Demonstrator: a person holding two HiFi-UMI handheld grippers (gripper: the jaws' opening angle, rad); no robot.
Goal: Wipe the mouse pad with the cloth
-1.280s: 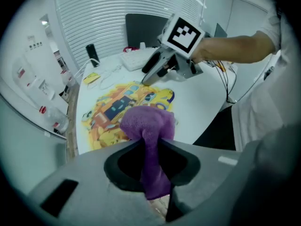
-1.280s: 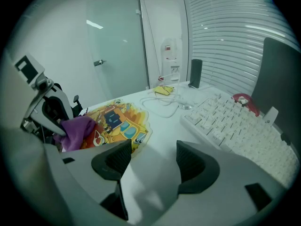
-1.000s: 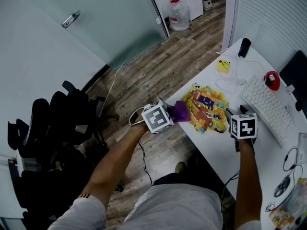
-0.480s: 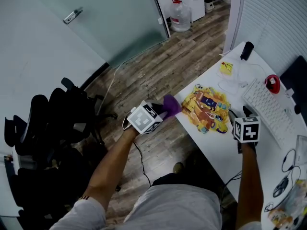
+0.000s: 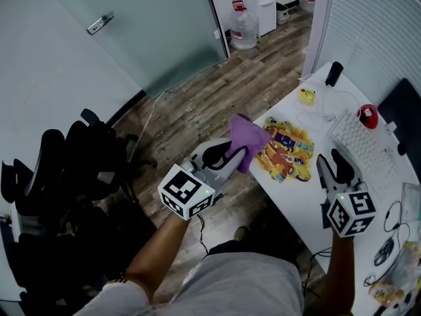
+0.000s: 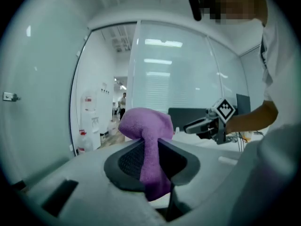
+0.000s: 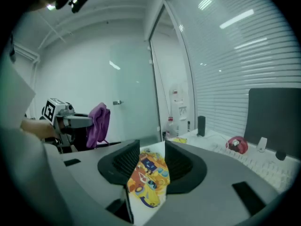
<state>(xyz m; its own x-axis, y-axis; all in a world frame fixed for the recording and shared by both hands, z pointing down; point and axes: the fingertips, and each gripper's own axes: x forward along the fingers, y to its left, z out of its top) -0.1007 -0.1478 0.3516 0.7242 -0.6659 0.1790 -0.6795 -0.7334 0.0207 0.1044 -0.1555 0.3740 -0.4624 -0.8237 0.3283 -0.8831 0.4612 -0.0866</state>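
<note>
The colourful cartoon mouse pad (image 5: 287, 150) lies flat near the white desk's left edge. My left gripper (image 5: 241, 153) hangs in the air left of it, shut on the purple cloth (image 5: 248, 135), which bunches above the jaws (image 6: 146, 126). My right gripper (image 5: 333, 167) hovers above the desk just right of the pad, and its jaws are closing with nothing gripped. In the right gripper view the pad (image 7: 149, 177) shows through the gap beyond the jaws, apart from them, with the cloth (image 7: 98, 124) at the left.
A white keyboard (image 5: 366, 146), a red mouse (image 5: 367, 115), a yellow note (image 5: 306, 96) and a black cylinder (image 5: 334, 73) sit on the desk (image 5: 308, 199) behind the pad. Black office chairs (image 5: 72, 170) stand on the wooden floor at left, a water jug (image 5: 243, 26) by the glass wall.
Both grippers have risen off the desk. The left one lifted the cloth away from the pad's left edge and tipped up toward level; the right one pulled back toward me.
</note>
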